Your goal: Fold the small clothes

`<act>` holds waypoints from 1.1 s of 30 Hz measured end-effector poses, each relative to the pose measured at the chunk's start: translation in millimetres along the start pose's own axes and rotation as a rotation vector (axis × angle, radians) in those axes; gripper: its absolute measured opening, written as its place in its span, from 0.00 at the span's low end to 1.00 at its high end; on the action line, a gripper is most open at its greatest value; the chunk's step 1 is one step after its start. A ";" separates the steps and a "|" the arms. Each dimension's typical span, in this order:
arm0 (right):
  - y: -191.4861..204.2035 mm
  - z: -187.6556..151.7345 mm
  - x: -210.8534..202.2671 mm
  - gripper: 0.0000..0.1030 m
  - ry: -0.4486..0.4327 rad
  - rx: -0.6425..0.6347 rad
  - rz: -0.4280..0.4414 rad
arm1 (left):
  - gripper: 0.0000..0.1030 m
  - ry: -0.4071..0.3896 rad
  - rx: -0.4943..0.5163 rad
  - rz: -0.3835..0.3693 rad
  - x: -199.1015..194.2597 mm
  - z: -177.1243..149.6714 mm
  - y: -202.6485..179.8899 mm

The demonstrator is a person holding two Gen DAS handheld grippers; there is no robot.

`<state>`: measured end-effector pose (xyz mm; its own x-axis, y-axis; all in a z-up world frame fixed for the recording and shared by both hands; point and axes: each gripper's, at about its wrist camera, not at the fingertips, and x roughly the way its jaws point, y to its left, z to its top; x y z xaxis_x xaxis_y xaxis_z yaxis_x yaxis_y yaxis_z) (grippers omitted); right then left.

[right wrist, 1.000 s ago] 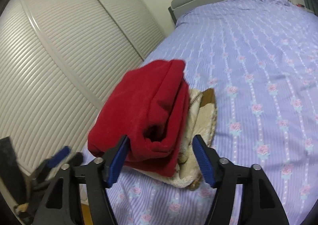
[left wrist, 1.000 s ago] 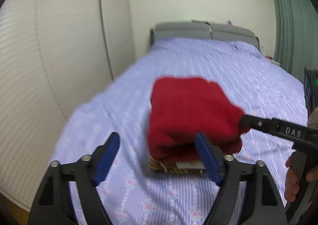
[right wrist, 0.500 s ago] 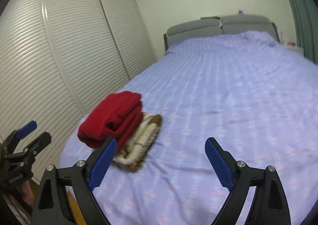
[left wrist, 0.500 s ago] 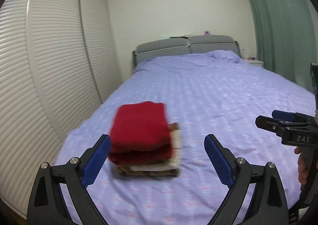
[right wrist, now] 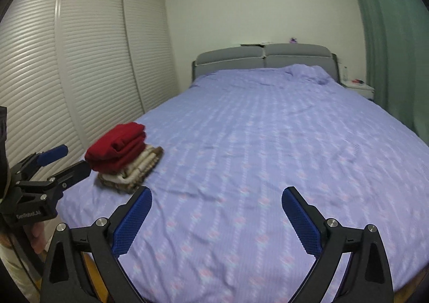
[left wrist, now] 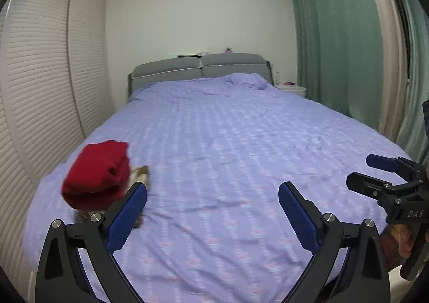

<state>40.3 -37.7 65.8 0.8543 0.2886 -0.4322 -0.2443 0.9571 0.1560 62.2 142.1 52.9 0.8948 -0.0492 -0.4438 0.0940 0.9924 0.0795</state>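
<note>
Softly rounded red fleece fold (right wrist: 118, 146) atop knitwear (right wrist: 139, 169).

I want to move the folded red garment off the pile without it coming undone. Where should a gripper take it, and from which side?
Probably at the rounded folded edge of the red garment, which faces the foot of the bed. Come in low from there, one finger above and one slid between it and the cream garment beneath, so that all layers are pinched together.

Red folded garment (right wrist: 118, 147) tops a cream-brown one (right wrist: 136, 170) on lilac bedspread (right wrist: 268, 155) (pink floral stripes).
</note>
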 end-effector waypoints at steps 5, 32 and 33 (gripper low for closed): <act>-33.6 -8.9 -35.9 0.95 -0.005 0.014 -0.029 | 0.98 0.012 -0.009 -0.040 -3.0 -2.1 -37.8; -117.9 -35.0 -82.1 0.95 -0.015 0.118 -0.082 | 1.00 0.042 0.003 -0.075 2.4 -2.1 -119.6; -117.4 -35.1 -81.9 0.95 -0.015 0.118 -0.083 | 1.00 0.039 -0.003 -0.077 1.7 -1.6 -119.0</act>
<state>-17.1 -172.7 51.7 0.8763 0.2072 -0.4350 -0.1174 0.9674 0.2243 51.9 24.0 41.3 0.8674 -0.1212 -0.4826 0.1607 0.9862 0.0411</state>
